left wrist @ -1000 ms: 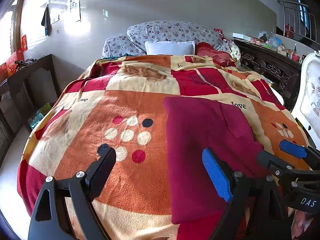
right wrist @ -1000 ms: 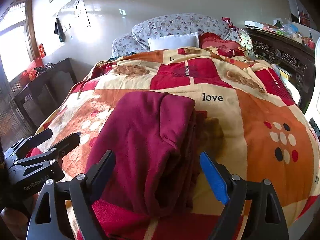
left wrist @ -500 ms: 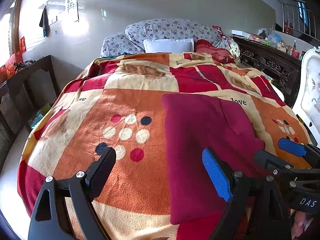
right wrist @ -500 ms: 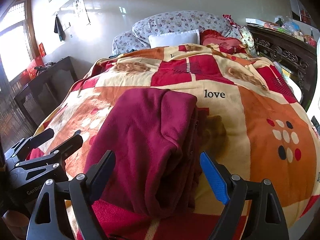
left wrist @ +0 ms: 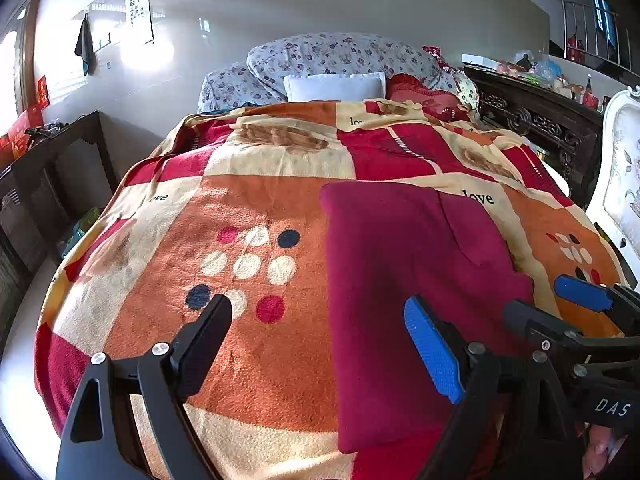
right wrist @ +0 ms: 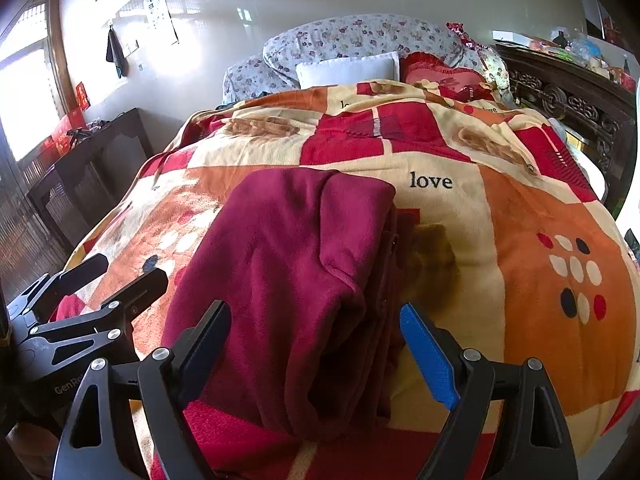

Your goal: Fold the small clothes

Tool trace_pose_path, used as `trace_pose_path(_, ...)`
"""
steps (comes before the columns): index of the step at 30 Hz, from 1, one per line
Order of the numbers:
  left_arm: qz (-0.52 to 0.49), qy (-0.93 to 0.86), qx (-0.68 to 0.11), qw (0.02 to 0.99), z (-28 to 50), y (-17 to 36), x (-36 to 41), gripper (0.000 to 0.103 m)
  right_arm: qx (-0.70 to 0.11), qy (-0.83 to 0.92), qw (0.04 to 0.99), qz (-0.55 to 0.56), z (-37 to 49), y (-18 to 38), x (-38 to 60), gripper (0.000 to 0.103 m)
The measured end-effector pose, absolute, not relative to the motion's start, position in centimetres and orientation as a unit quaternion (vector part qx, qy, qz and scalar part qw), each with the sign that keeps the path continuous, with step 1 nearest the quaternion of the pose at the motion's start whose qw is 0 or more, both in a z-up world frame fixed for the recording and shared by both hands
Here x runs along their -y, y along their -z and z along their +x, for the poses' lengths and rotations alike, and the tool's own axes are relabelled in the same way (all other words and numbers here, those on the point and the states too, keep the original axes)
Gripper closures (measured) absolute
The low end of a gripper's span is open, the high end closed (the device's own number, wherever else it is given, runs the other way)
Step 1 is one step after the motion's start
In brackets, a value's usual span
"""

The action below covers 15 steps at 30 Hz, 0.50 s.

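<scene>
- The maroon garment (right wrist: 296,280) lies folded on the patterned blanket (right wrist: 520,240) of the bed, near its foot; the right gripper (right wrist: 316,352) hovers over the garment's near end with its fingers (right wrist: 428,356) spread wide, gripping nothing
- The left gripper (left wrist: 320,344) is likewise spread and empty; its blue-padded finger sits over the garment's left part, its black finger (left wrist: 204,340) over bare blanket beside the dot pattern
- Nothing lies between either gripper and the cloth; a white pillow (left wrist: 334,86) and floral bedding (left wrist: 332,54) sit at the far end, a dark carved cabinet (left wrist: 540,120) along the right side
- The right wrist view shows the garment's stacked layers along its right edge; the left wrist view shows only its flat top
</scene>
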<state>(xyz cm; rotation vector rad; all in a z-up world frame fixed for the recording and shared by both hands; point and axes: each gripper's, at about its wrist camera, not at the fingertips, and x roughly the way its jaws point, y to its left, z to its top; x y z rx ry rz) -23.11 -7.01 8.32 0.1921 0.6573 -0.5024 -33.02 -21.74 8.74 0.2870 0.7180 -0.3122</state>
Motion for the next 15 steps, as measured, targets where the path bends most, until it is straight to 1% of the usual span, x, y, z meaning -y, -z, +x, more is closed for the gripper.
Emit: trace_pose_path(15, 0.097, 0.250, -0.329, 0.905, -22.56, -7.52, 7.68, 0.015, -0.361, 0.152, 0.910, 0.139, -32.42, -7.98, 21.98, 0.013)
